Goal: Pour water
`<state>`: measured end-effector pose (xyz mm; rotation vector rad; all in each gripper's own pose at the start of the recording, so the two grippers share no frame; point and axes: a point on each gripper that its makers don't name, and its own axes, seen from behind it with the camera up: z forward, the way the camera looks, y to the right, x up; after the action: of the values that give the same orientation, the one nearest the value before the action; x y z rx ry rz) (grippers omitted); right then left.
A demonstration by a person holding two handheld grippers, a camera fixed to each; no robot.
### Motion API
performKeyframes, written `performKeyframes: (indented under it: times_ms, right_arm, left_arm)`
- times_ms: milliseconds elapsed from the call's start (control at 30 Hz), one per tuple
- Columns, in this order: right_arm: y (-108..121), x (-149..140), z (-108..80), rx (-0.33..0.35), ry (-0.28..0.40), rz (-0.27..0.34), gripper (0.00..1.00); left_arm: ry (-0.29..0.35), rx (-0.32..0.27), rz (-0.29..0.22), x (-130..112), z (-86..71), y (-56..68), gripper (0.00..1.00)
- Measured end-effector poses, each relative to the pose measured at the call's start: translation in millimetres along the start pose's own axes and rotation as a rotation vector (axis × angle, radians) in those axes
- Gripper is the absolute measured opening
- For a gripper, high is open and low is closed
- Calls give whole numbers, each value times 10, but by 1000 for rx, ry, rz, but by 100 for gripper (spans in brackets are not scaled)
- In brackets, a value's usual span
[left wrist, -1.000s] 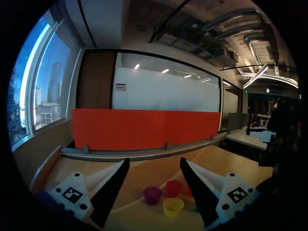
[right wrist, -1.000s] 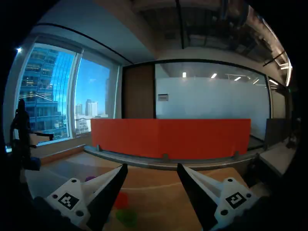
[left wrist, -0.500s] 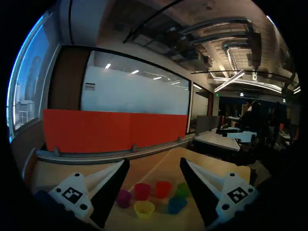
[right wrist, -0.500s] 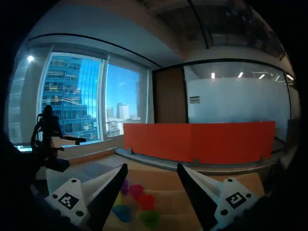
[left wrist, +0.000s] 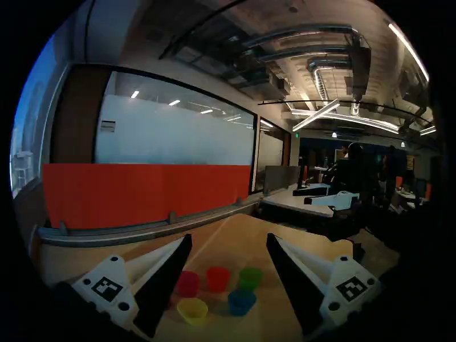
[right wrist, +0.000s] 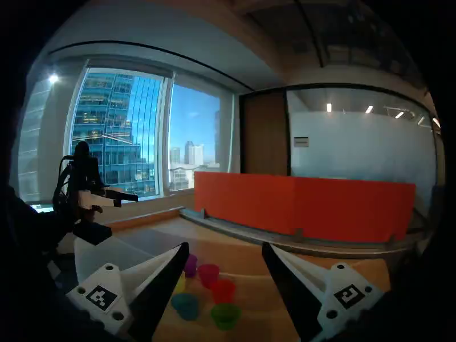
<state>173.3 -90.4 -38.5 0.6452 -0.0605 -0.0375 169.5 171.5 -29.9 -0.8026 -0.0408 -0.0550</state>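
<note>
Bring left gripper [left wrist: 228, 236] and right gripper [right wrist: 225, 245], both spread wide and empty, down toward the coloured cups [left wrist: 218, 279] clustered lower centre on the table [left wrist: 233, 251], squaring to one cup before closing.

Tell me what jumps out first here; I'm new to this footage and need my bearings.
A bright orange panel runs along the far edge of the wooden table. Small coloured cups cluster on that table, between the fingers of the open left gripper. In the right gripper view, a tall window shows blue towers at left.
</note>
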Motion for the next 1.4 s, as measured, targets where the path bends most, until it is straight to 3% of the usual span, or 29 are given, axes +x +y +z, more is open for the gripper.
performKeyframes:
  times_ms: [667,967,1400]
  right_arm:
    - [-60,-418,-39,53,-167,-58,99]
    - [-73,-671,-18,64,-216,-87,99]
    - [26,-1102,-32,57,-288,-68,99]
  left_arm:
    - [-135,-71,85,-458,63,117,98]
    - [-171,-62,114,-733,108,101,97]
    - [-240,-97,140,-1212,211,220,97]
